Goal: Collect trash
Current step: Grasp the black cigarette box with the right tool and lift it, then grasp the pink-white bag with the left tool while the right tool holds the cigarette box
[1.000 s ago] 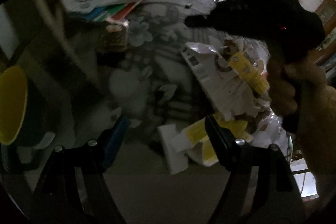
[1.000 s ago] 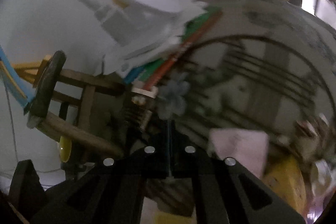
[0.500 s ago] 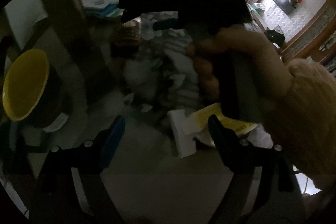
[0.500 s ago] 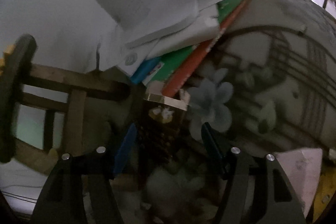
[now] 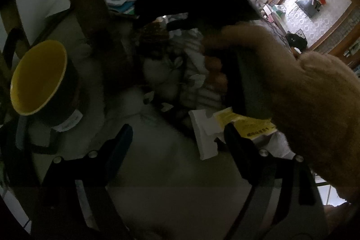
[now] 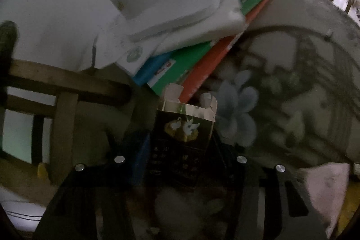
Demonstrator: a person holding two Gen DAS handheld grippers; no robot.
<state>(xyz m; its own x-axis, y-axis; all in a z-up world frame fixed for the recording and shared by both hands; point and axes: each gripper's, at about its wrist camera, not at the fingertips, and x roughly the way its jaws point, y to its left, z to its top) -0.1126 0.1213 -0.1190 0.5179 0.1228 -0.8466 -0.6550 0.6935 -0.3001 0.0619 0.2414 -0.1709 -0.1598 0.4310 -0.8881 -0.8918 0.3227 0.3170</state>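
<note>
A small dark box (image 6: 184, 127) with a swan picture and torn-open top flaps stands on the floral tablecloth (image 6: 281, 87). My right gripper (image 6: 181, 142) has it between its fingers; the jaws are closing and the pads meet both sides. In the left wrist view the same box (image 5: 153, 37) sits under the right gripper (image 5: 159, 20), held by a hand in a beige sleeve (image 5: 315, 105). My left gripper (image 5: 177, 141) hovers lower, jaws opening, with nothing between them. Torn white and yellow paper (image 5: 209, 134) lies by its right finger.
A dark bin with a yellow lining (image 5: 38, 80) stands left of the left gripper. Green, orange and blue books (image 6: 191, 64) under white papers (image 6: 171, 21) lie just behind the box. A wooden chair frame (image 6: 65, 91) is at the left, a pink scrap (image 6: 324, 186) at the right.
The right gripper swung in from the right and came down over the dark box, opened, then narrowed around it. The left gripper stayed nearly still and widened a little.
</note>
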